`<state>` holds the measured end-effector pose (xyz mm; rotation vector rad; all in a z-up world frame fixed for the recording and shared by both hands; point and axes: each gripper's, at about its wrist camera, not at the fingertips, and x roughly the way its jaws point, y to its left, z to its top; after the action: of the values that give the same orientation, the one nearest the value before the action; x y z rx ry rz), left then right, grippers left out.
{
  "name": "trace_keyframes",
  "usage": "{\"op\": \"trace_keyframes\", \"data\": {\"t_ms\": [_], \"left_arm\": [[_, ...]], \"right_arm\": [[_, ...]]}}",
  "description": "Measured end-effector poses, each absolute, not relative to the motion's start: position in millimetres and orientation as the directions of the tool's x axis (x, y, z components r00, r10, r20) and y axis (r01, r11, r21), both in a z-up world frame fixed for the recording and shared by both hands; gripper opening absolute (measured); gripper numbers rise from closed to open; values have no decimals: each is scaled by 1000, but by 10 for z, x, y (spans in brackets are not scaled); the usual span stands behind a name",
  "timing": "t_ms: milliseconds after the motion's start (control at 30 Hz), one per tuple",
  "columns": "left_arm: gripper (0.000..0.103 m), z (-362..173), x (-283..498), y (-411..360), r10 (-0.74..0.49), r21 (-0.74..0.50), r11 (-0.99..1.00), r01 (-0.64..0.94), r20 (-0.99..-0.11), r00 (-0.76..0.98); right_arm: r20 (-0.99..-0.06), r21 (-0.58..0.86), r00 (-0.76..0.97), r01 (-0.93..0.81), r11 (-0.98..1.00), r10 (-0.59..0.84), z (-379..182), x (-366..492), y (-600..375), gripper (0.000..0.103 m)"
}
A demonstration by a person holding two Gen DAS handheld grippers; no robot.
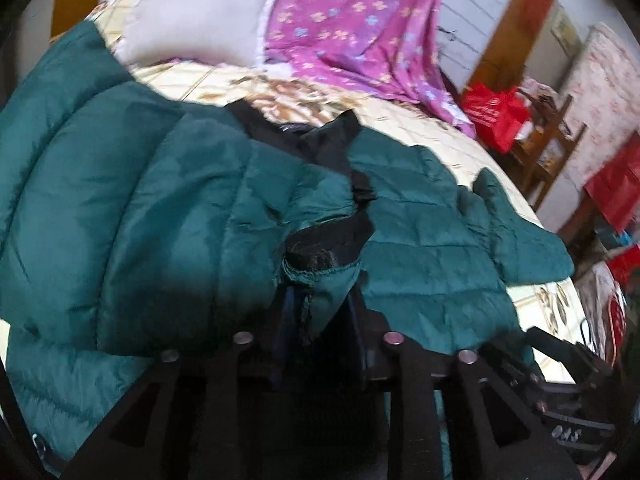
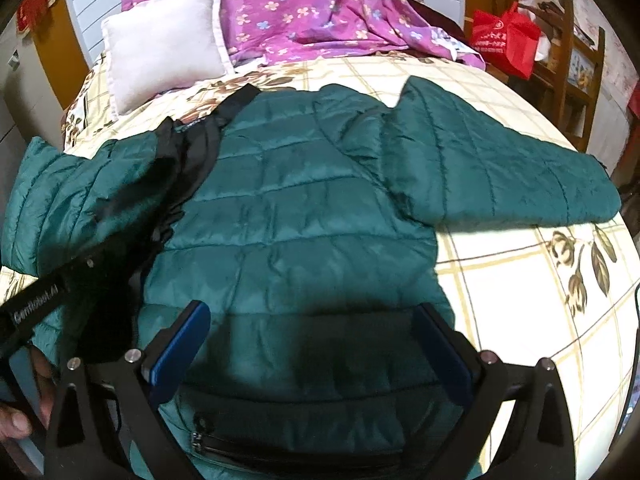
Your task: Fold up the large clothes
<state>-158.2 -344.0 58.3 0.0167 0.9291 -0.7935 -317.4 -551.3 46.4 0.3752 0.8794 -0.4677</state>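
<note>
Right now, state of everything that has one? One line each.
left gripper: jaws shut on a cuff of the green jacket
right gripper: jaws open, over the jacket's hem
green jacket: spread on the bed, unfolded, one sleeve out flat
jacket pocket zip: closed
white pillow: propped at the bed's head

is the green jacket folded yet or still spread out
Partly folded: the green jacket lies on the bed, one sleeve outstretched, the other cuff pinched by the left hand-held gripper.

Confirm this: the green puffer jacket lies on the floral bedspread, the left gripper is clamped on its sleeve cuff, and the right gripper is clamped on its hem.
Not quite: the right gripper is open, its blue pads apart above the green puffer jacket, as the right wrist view shows. The rest stands.
</note>
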Motion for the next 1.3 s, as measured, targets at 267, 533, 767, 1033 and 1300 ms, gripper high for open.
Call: {"op": "trace_keyframes", "data": {"t_ms": [267, 533, 767, 1033, 1300], "left_arm": [[19, 1151, -1757, -2934, -686, -332, 663, 671, -628, 367], [19, 1451, -1511, -2126, -575, -263, 798, 542, -601, 555], [19, 1269, -1097, -1603, -479, -304, 876, 374, -643, 598], [19, 1046, -936, -1422, -441, -321, 897, 302, -671, 596], [19, 858, -866, -1692, -434, -292, 899, 327, -697, 570]], "right_arm": [[-781, 216, 602, 510, 833, -166, 566, -3207, -5523, 102], [-742, 342, 670, 384, 858, -4, 683, -2698, -5268, 102], [-751, 416, 651, 336, 845, 111, 443, -2105, -5105, 69], [-694, 235, 718, 305, 923, -60, 720, -2218, -4980, 18], [-657, 74, 690, 460, 885, -303, 1059, -2264, -5596, 18]]}}
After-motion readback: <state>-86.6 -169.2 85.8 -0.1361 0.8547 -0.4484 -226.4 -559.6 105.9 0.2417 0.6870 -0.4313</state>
